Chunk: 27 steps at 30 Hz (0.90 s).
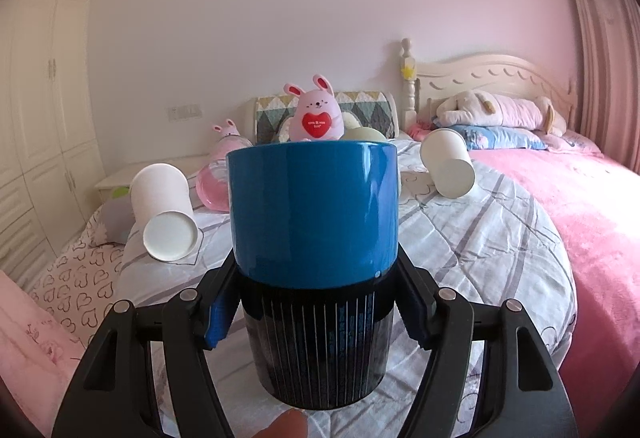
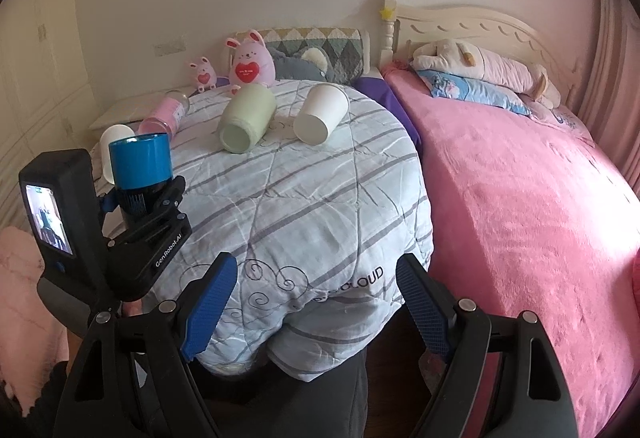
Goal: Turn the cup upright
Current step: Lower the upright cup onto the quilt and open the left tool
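My left gripper is shut on a blue and black cup, gripping its dark ribbed lower part and holding it upright above the quilt. It also shows in the right wrist view, at the left, with the left gripper around it. My right gripper is open and empty over the near edge of the striped quilt. Several cups lie on their sides on the quilt: a white paper cup, another white paper cup, a pale green cup and a pink glass.
Two pink rabbit toys stand at the quilt's far edge before a patchwork cushion. A pink bed with pillows and a plush dog fills the right. A white wardrobe stands at the left.
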Available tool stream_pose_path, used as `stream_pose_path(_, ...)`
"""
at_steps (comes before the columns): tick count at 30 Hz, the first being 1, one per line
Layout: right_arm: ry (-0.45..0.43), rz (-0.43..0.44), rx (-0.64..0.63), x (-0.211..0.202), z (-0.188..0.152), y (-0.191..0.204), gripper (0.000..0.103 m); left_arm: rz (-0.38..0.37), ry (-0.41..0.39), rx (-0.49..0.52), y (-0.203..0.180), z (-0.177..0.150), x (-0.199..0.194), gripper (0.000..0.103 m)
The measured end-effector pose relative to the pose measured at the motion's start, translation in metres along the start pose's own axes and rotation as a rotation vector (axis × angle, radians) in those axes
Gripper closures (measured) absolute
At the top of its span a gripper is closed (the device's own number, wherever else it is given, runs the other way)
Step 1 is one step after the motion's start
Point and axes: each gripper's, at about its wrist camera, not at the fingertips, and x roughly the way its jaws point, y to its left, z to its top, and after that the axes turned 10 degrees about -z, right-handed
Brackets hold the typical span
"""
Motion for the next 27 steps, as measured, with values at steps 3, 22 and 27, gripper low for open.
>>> stream_pose_path(3,-0.005,0.004,-0.005,-0.002,0.0,0.002,0.02,-0.003,0.003,-0.001,0.001,-0.002,-0.003,0.033)
stream_pose_path(22,-0.027,0.012,0.004,-0.012,-0.001,-0.001,0.02,-0.001,-0.007,0.034,-0.009,0.002,-0.015,0.026)
stream_pose_path(27,-0.032,0.012,0.004,-0.012,-0.001,-0.002,0.02,-0.003,-0.02,0.039,-0.009,0.005,-0.02,0.012)
